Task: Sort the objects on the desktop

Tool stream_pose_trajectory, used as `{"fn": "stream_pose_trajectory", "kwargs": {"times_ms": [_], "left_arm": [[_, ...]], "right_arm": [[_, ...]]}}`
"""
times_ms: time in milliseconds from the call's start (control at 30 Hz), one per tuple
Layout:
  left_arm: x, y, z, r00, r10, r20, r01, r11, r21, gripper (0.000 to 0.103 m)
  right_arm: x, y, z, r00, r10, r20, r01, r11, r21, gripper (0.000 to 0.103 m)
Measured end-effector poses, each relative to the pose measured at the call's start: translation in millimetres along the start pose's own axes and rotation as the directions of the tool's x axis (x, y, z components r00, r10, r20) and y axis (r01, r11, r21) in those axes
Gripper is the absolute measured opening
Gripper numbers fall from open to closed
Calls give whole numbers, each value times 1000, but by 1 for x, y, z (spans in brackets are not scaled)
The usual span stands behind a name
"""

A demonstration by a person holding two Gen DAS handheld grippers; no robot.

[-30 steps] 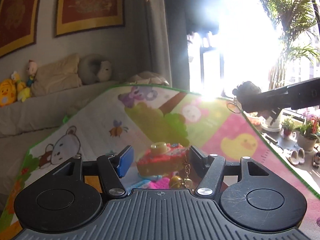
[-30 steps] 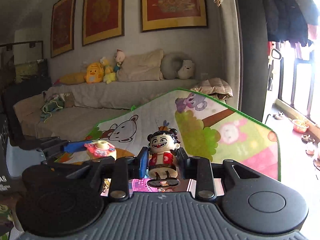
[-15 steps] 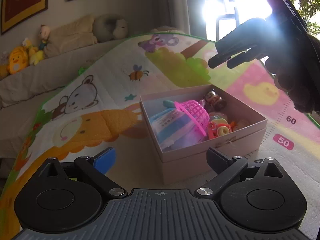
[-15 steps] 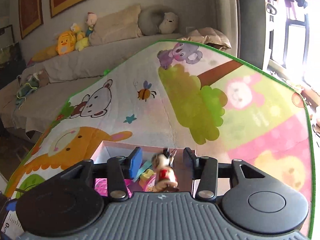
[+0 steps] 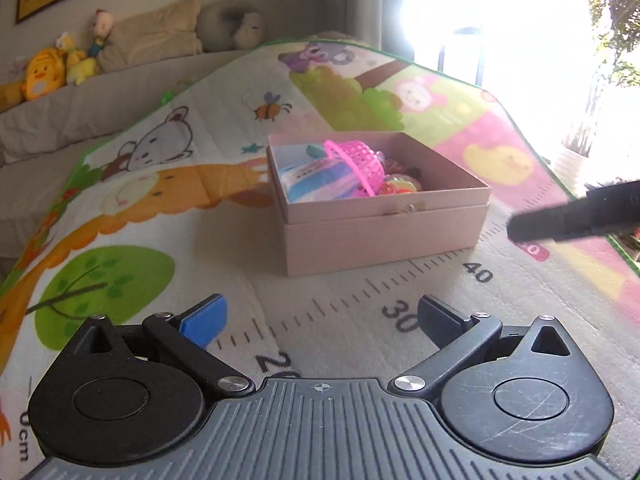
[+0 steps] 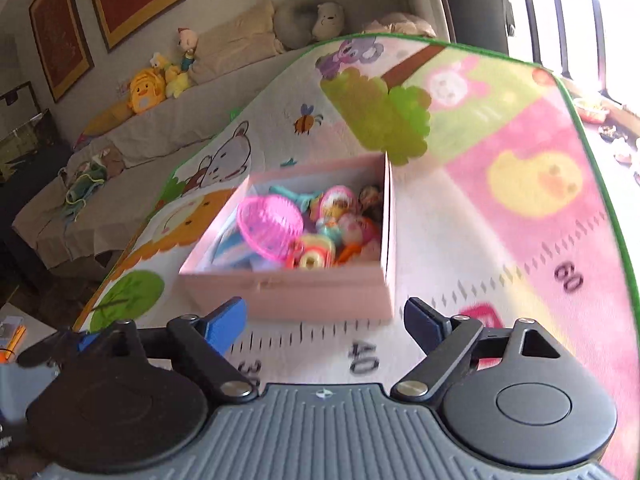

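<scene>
Pink cardboard box (image 5: 384, 236) stands on the colourful play mat (image 5: 132, 208) that covers the desk. Inside the box lie the sorted toys, among them a pink plastic basket (image 6: 270, 226) and a small figurine (image 6: 370, 198) at the far corner. The left gripper (image 5: 320, 322) hovers just before the box; its fingers have just been opening and nothing is between them. The right gripper (image 6: 322, 320) is near the front wall of the box, fingers also just spread apart and empty.
</scene>
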State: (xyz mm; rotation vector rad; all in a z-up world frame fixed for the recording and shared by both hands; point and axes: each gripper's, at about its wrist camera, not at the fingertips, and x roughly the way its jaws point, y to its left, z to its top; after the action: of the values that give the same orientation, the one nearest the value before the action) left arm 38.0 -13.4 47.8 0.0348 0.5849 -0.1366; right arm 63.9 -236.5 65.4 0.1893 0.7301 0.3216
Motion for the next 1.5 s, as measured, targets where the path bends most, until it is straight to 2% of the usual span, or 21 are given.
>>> {"fn": "stream_pose_trajectory", "kwargs": {"times_ms": [100, 167, 267, 333, 433, 467, 633, 800, 1500], "left_arm": [[-2, -2, -8, 999, 52, -4, -52, 999, 7, 103], [3, -4, -10, 998, 51, -32, -51, 999, 10, 103], [11, -8, -12, 996, 74, -45, -74, 997, 8, 103], [20, -8, -12, 995, 86, -52, -86, 996, -3, 103], [35, -5, -12, 987, 131, -95, -135, 990, -40, 103], [40, -3, -13, 984, 140, -107, -146, 988, -50, 103], [42, 0, -15, 984, 140, -114, -148, 987, -66, 103], [43, -3, -15, 984, 141, -113, -149, 987, -65, 103], [43, -2, -15, 984, 136, -114, -144, 987, -73, 103]], "right_arm": [[7, 6, -30, 998, -29, -52, 28, 1000, -14, 97], [16, 10, -41, 994, -68, -80, 65, 997, -36, 98], [28, 9, -42, 990, -116, -80, 113, 993, -42, 103], [37, 8, -42, 986, -147, -77, 142, 988, -59, 103], [50, 15, -42, 969, -242, -57, 231, 961, -151, 103], [53, 15, -43, 967, -252, -43, 241, 955, -170, 103], [60, 9, -37, 971, -238, -28, 231, 960, -156, 103], [57, 8, -46, 974, -226, 30, 228, 961, -158, 103], [55, 7, -46, 974, -225, 33, 228, 960, -161, 103]]}}
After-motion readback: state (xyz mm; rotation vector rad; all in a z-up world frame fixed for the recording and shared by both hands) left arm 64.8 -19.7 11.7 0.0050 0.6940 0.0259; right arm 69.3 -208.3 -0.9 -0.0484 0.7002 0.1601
